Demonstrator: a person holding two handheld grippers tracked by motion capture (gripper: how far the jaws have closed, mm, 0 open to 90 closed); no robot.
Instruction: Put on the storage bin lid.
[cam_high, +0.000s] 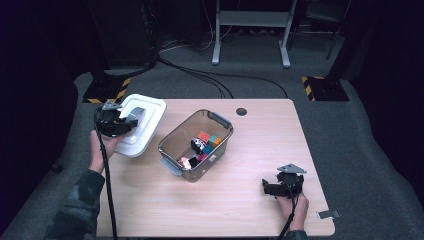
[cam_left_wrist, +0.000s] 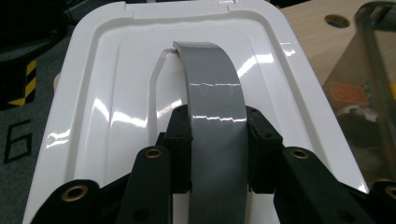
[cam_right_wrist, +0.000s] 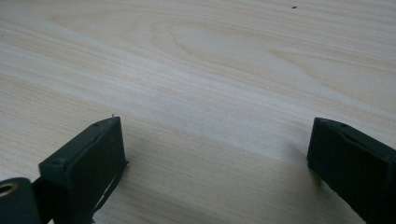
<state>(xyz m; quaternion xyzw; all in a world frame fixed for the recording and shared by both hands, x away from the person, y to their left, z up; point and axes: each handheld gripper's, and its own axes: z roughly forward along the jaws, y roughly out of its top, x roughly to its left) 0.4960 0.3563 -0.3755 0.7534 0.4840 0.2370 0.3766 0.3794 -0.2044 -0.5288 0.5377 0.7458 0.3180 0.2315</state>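
Nearest the camera in the high view, the right tool (cam_high: 285, 186) rests low by the desk's (cam_high: 260, 210) near right corner with its jaws released and spread wide; in the right gripper view there is bare wood grain between them and nothing held.

The left tool (cam_high: 116, 122) is at the far left corner of the desk, clenched on the grey handle (cam_left_wrist: 217, 135) of the white lid (cam_left_wrist: 116, 116). In the left gripper view the two black jaws press the strap-like handle from both sides, well back from its far end. In the high view the lid (cam_high: 142, 125) hangs partly past the desk's left edge and looks to be off the clear plastic bin (cam_high: 197, 145), which stands open near the middle of the desk, turned at an angle, with small coloured blocks (cam_high: 205, 145) inside.

The step in hand seems to be carrying the lid off and setting it down. To do it well, the grip should stay firm on the handle, since the strap is glossy and the broad lid can swing or tilt under it. The lid is best kept level and lowered fully onto the desk, not on the overhanging edge, before the jaws let go. The right tool is well clear and need not move.
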